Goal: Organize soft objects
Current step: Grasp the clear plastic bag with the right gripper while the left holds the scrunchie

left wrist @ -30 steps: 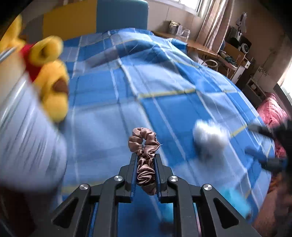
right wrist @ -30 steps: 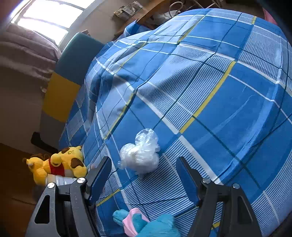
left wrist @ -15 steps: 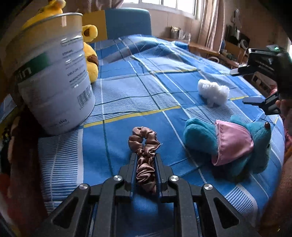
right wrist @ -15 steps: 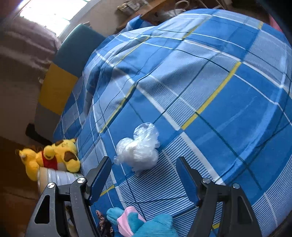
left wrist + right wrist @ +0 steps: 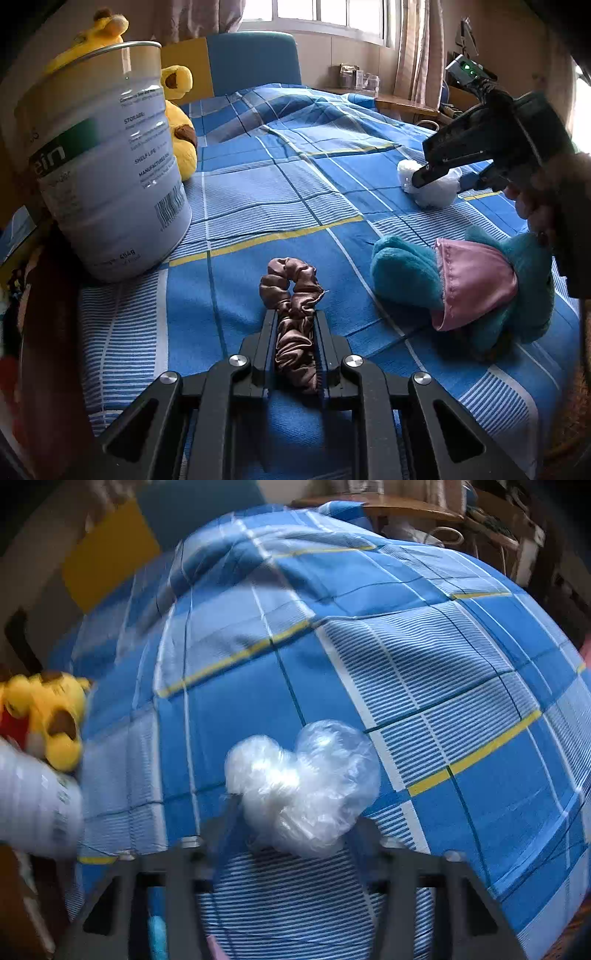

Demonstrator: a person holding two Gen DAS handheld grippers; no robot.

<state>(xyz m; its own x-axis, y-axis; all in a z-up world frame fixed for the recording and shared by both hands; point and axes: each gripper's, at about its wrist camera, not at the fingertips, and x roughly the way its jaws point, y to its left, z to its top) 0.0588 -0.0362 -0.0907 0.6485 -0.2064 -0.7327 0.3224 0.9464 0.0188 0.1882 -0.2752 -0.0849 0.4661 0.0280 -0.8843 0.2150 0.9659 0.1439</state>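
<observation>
My left gripper [image 5: 293, 317] is shut on a brown satin scrunchie [image 5: 291, 291] and holds it low over the blue plaid bedspread [image 5: 258, 199]. A teal plush toy with a pink patch [image 5: 469, 291] lies to its right. A crumpled clear plastic bag [image 5: 303, 786] lies on the bed; it also shows in the left wrist view [image 5: 432, 184]. My right gripper [image 5: 295, 819] is open with its blurred fingers on either side of the bag, seen from outside in the left wrist view [image 5: 443, 177]. A yellow bear plush [image 5: 177, 122] lies behind the tin.
A large white tin [image 5: 103, 173] stands on the bed at the left, also in the right wrist view [image 5: 33, 805]. A blue and yellow headboard [image 5: 236, 59] is at the far end. A wooden desk with clutter [image 5: 399, 99] runs along the bed's right side.
My right gripper has dropped down and forward onto the plastic bag, which now sits between its fingers. My left gripper has steadied low near the tin, still holding the scrunchie.
</observation>
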